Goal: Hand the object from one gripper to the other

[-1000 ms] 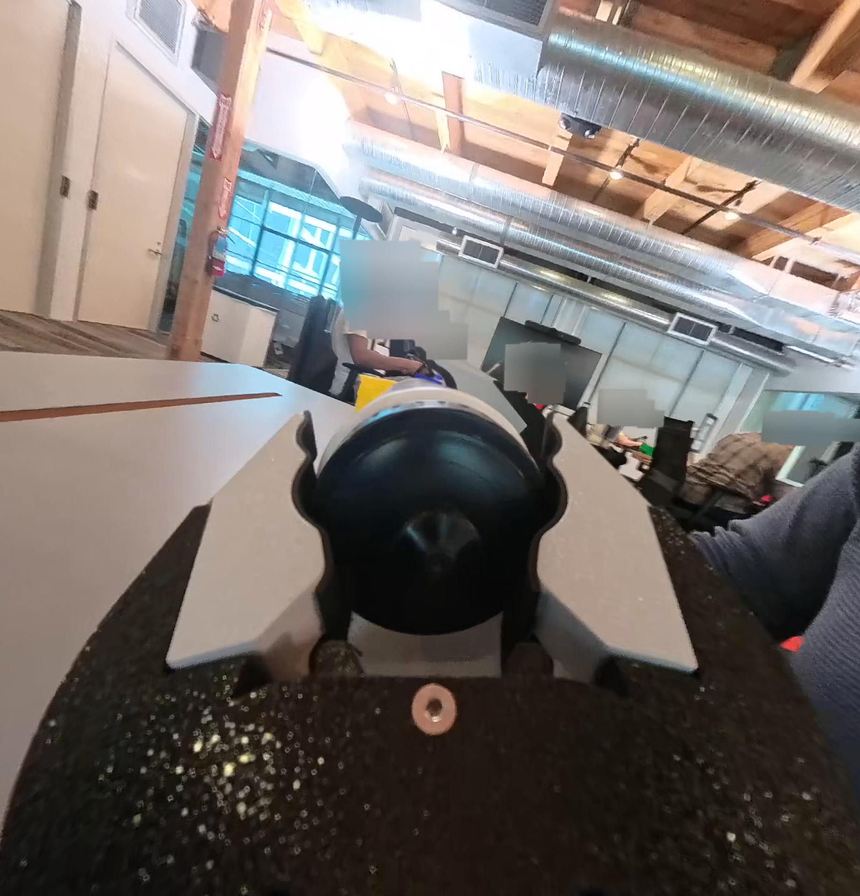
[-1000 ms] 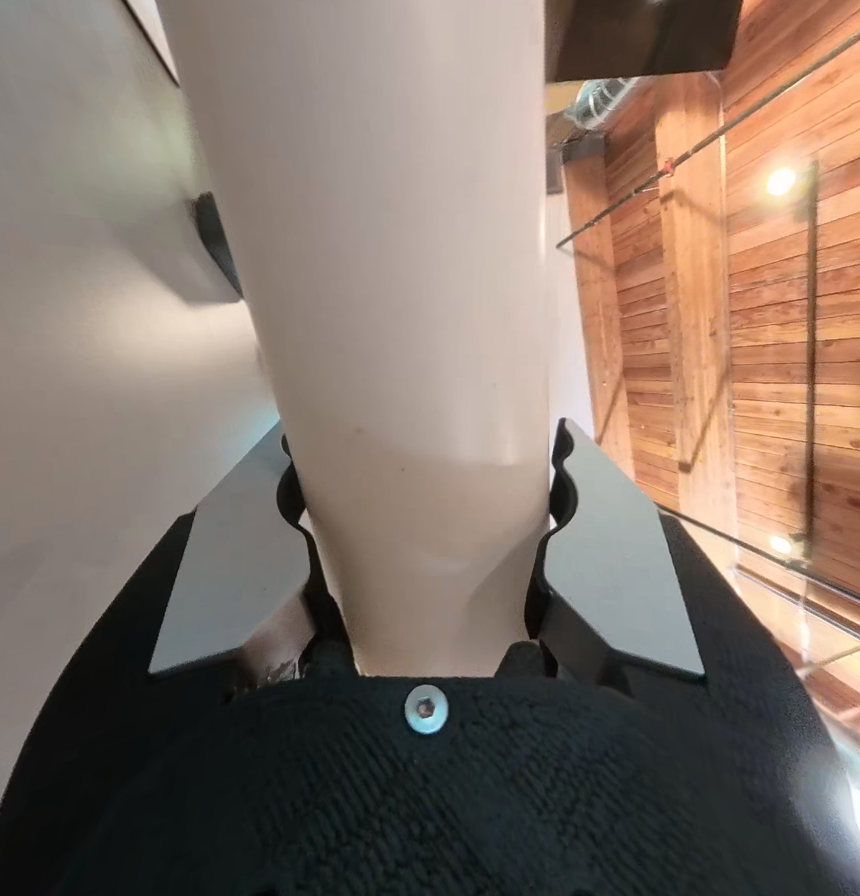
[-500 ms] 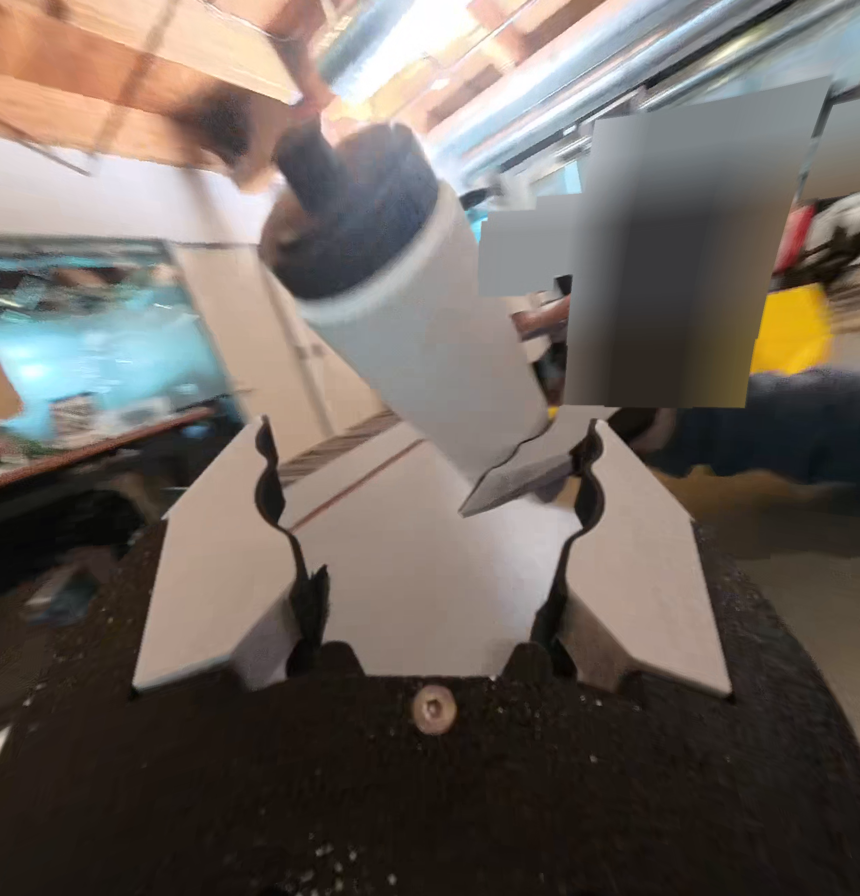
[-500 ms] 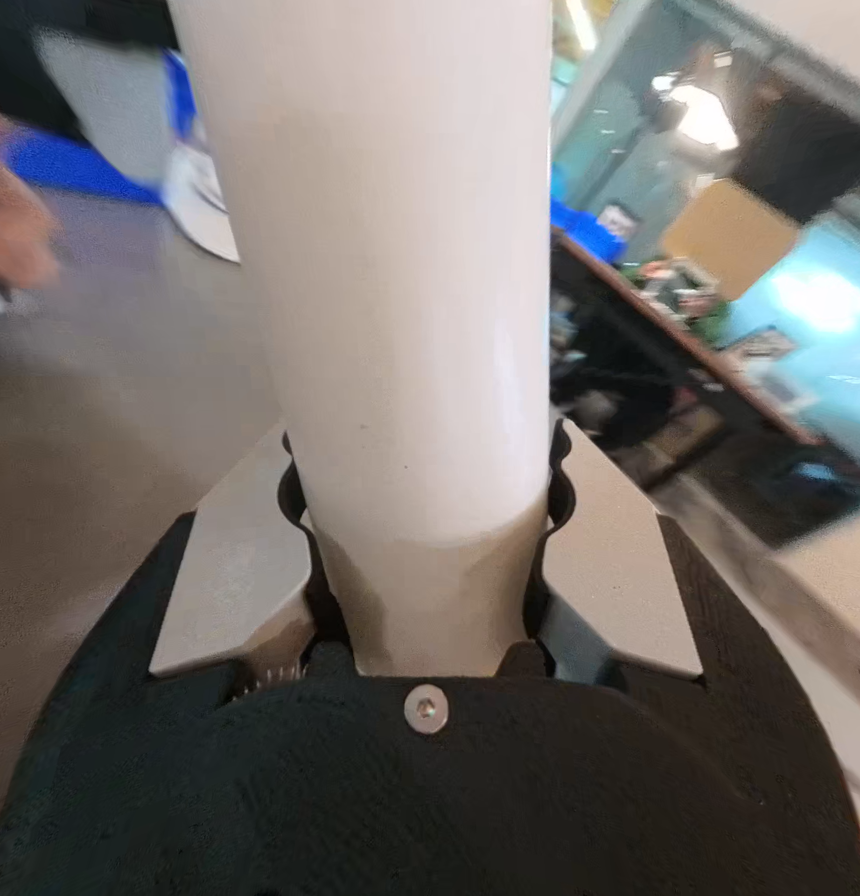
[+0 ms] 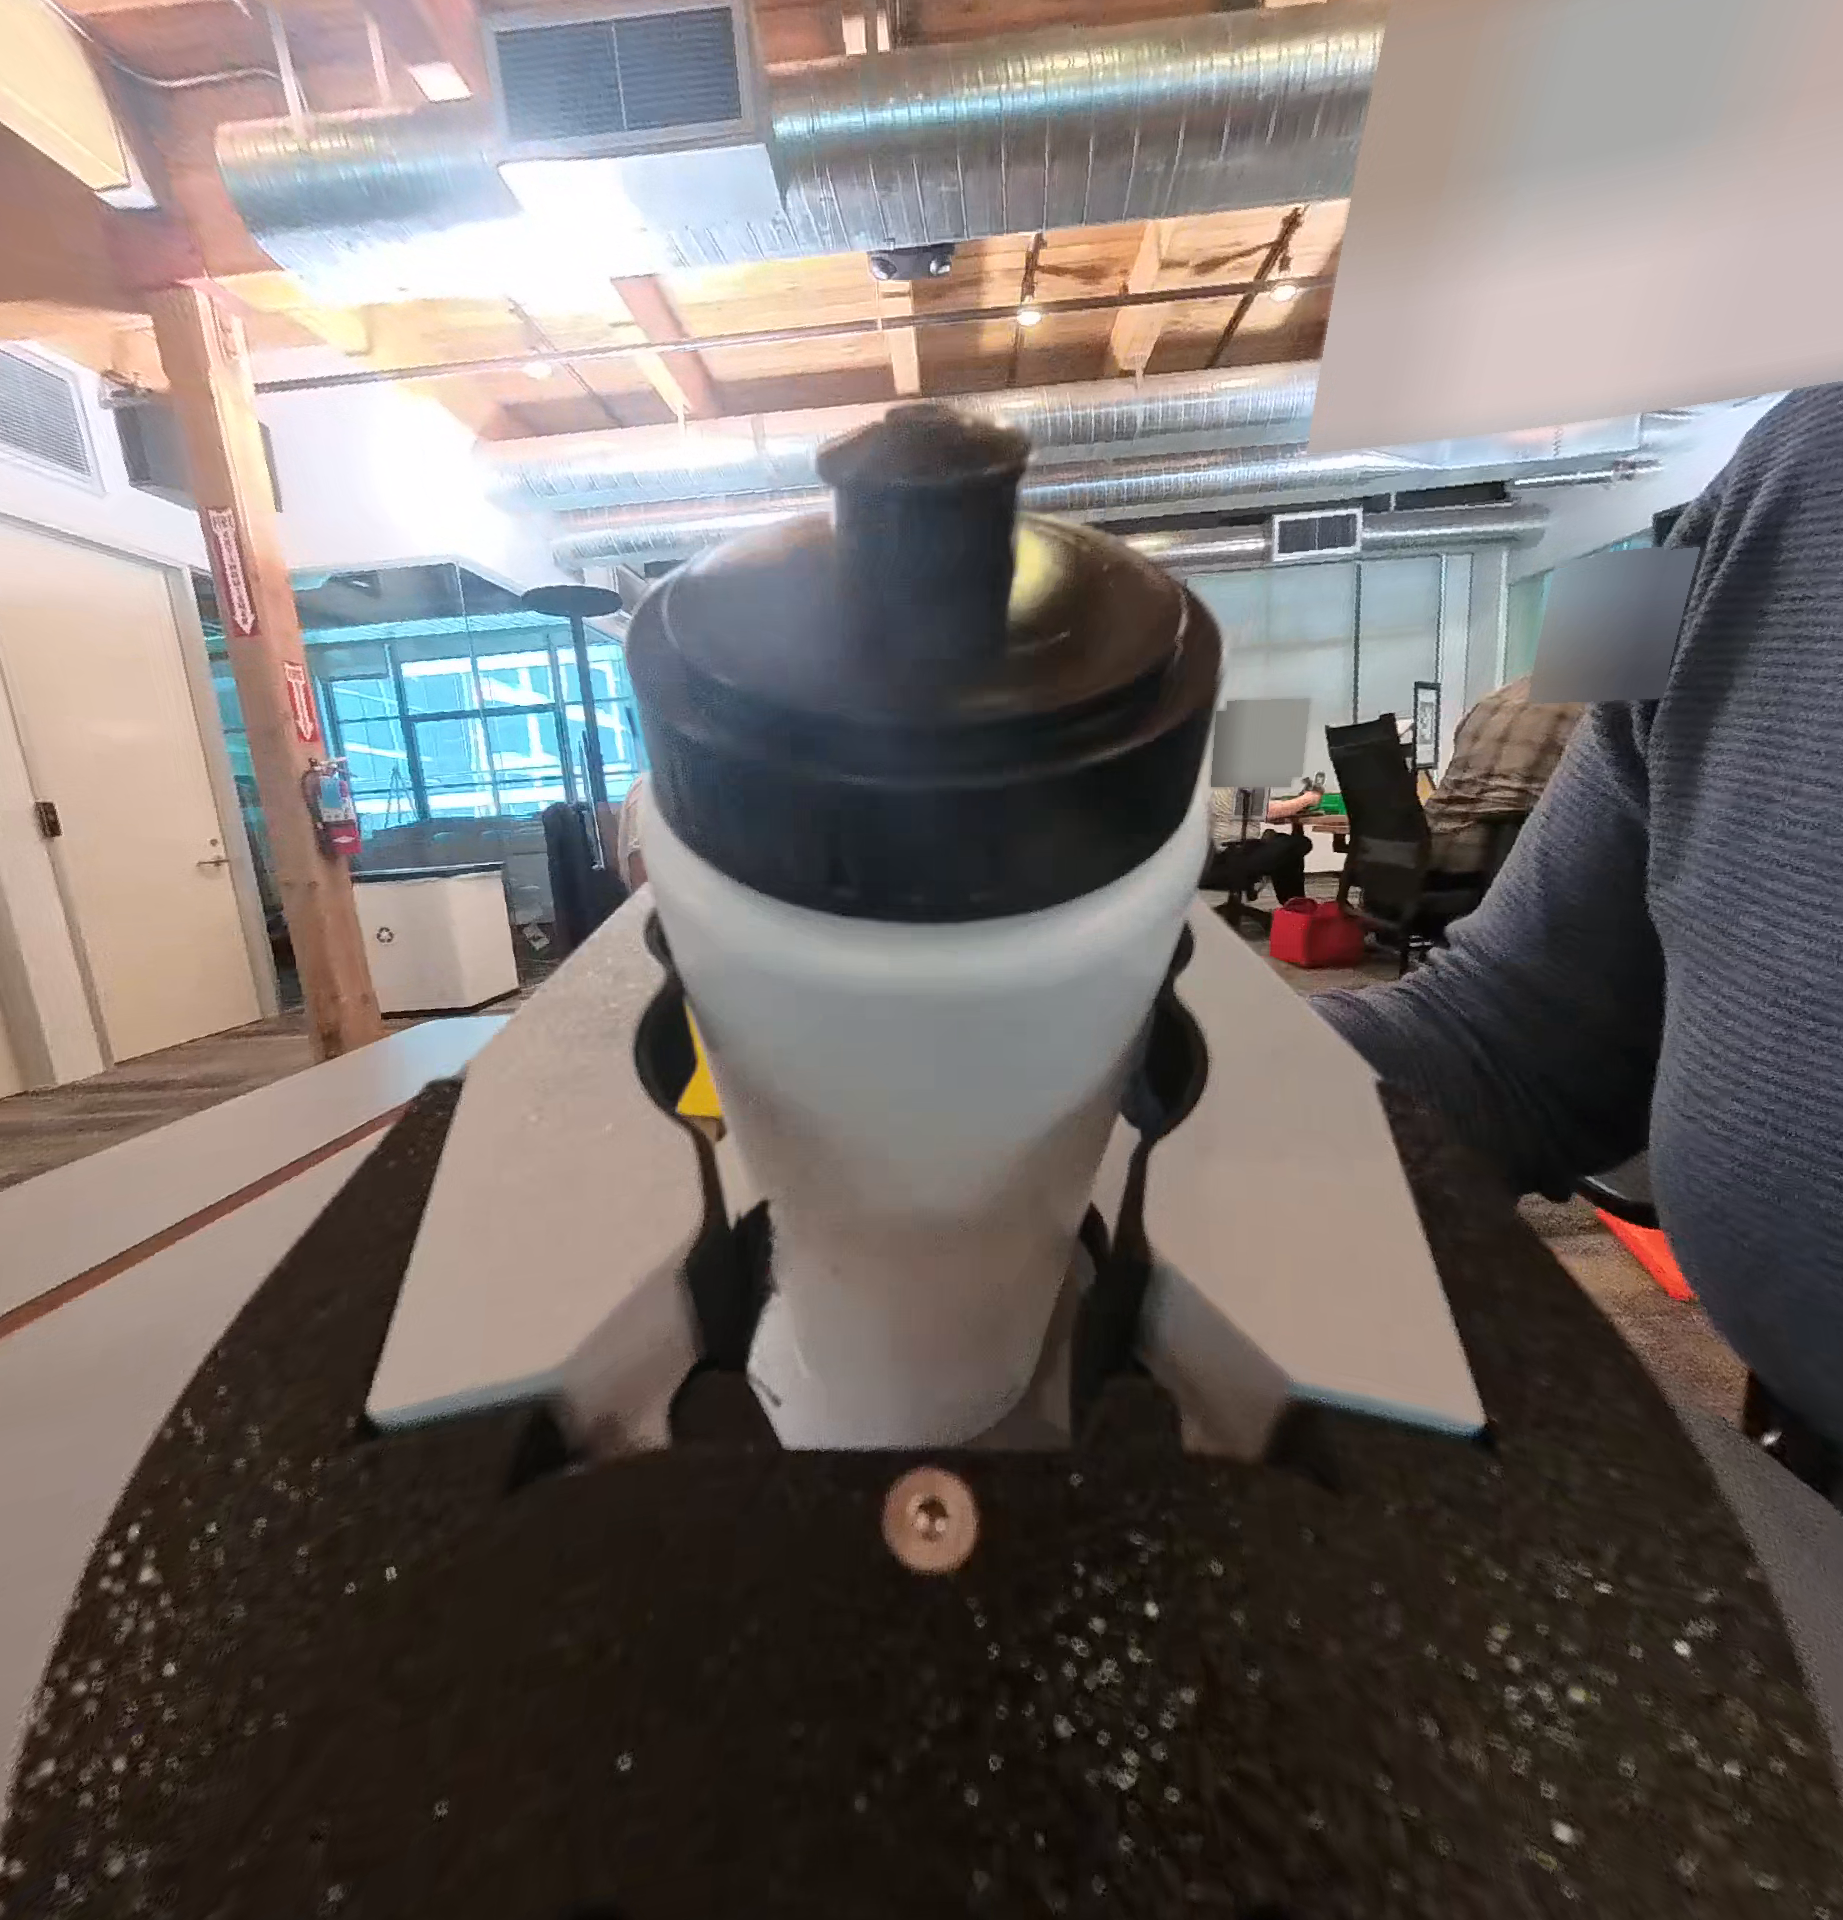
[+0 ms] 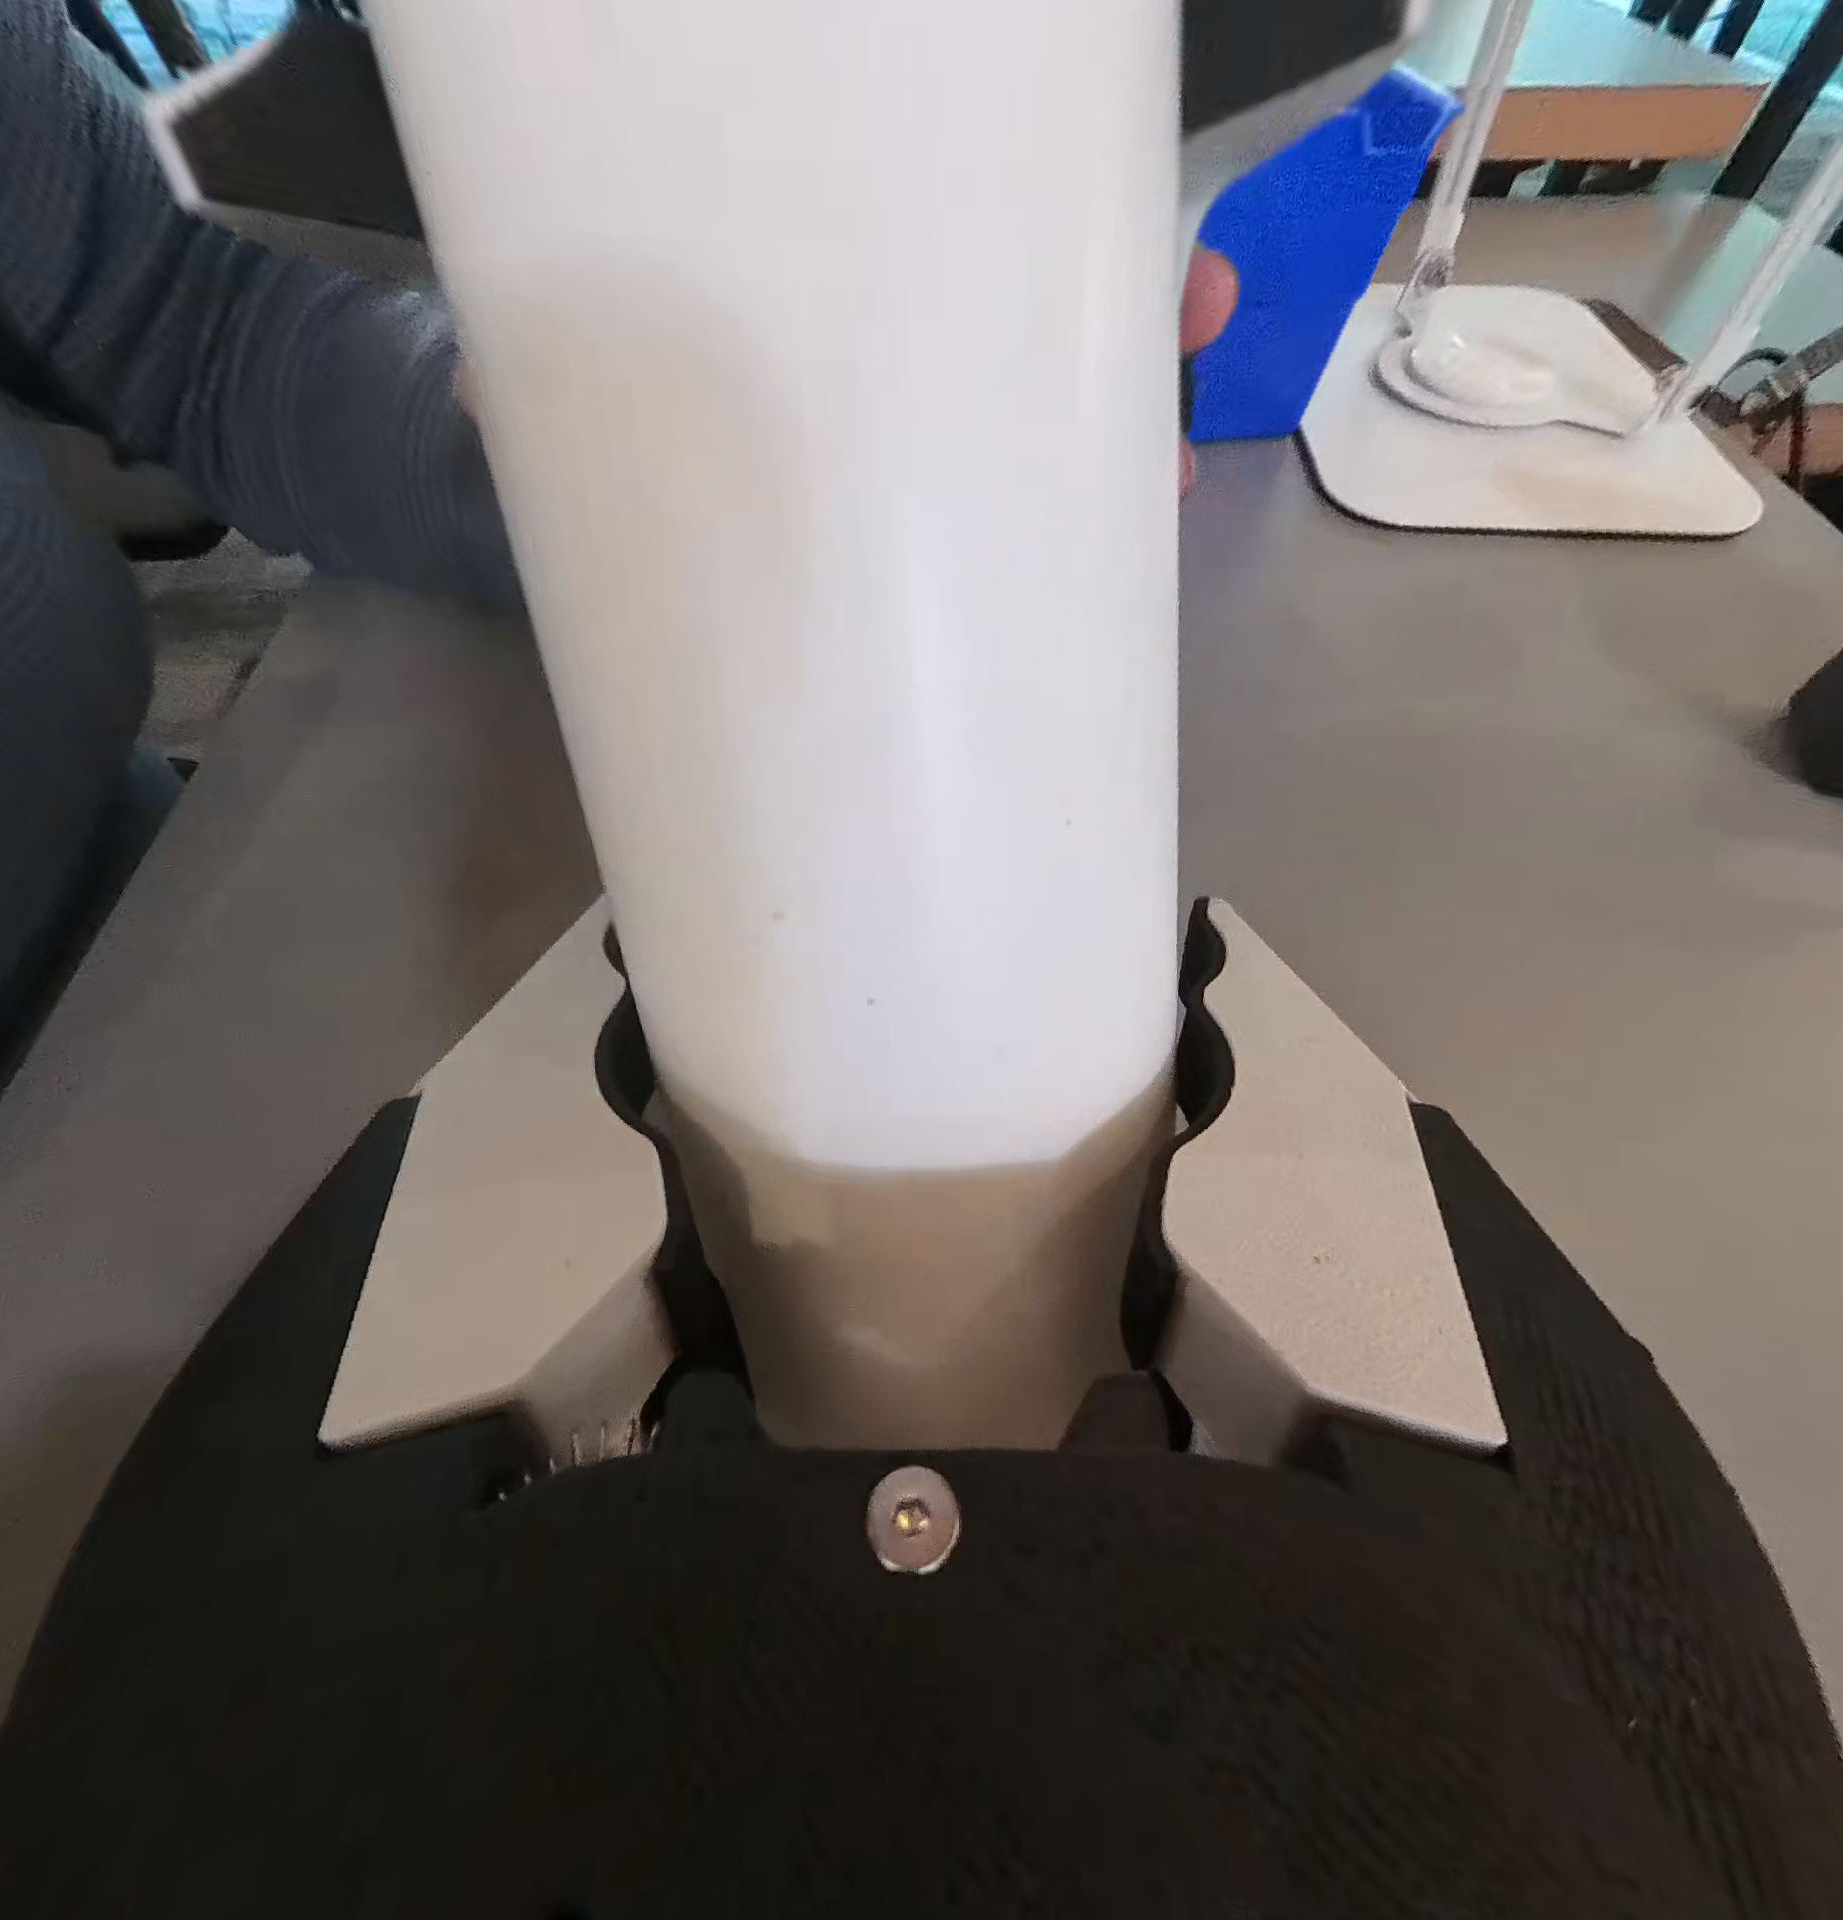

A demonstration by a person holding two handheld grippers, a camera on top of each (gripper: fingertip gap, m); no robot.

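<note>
The white bottle (image 5: 927, 1122) with its black cap (image 5: 922, 727) is held in the air, grasped near the neck by the left gripper (image 5: 922, 1049) and clamped at its base by the right gripper (image 6: 901, 1122). The handover is judged half done: the right gripper's release remains. A blue bin (image 6: 1301, 270) and a white pad (image 6: 1519, 457) are seen on the table (image 6: 1416, 831) toward its far edge; nothing is seen in the way.

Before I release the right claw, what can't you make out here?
Left claw grip on bottle: left wrist view, motion blur; clamped or just around, cannot tell.
Cap: right wrist view, cut off by top edge.
Bottle base: both views, hidden behind claw bodies.
Right claw: absent from left wrist view.
</note>
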